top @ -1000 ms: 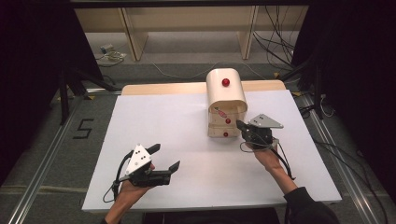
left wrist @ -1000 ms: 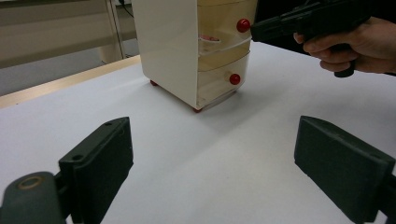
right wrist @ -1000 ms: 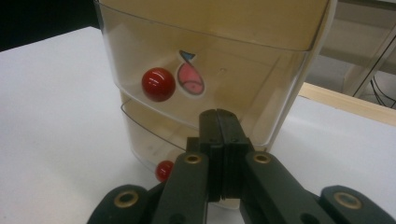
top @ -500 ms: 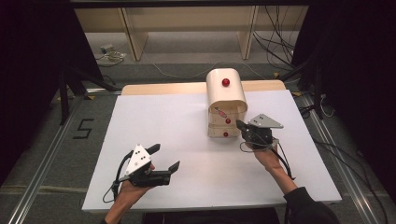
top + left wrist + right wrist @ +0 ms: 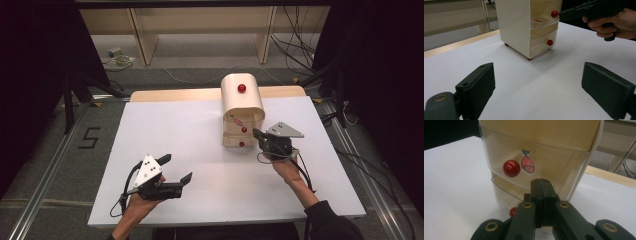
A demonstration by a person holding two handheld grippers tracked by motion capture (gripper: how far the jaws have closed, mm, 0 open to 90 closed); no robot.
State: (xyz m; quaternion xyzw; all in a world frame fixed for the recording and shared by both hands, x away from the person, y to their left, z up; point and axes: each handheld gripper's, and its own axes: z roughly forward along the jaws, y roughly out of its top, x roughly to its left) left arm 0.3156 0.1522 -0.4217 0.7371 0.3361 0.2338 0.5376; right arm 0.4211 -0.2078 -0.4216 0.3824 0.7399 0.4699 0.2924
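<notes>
A cream drawer cabinet (image 5: 242, 107) with red knobs stands on the white table (image 5: 175, 130), right of centre. My right gripper (image 5: 256, 134) is shut with nothing between its jaws, and its tip is right at the cabinet's front. In the right gripper view the closed jaws (image 5: 541, 183) point at a clear drawer front (image 5: 554, 167), just right of its red knob (image 5: 511, 168) and a fish sticker (image 5: 527, 163). That drawer stands out a little over the lower one, whose knob (image 5: 513, 211) peeks below. My left gripper (image 5: 176, 167) is open and empty near the front left, aimed at the cabinet (image 5: 514, 27).
Bare white tabletop lies between the left gripper and the cabinet. A wooden strip (image 5: 175, 94) runs along the table's far edge. Shelving legs and cables (image 5: 300, 30) sit on the floor behind. The person's right hand (image 5: 614, 23) shows in the left gripper view.
</notes>
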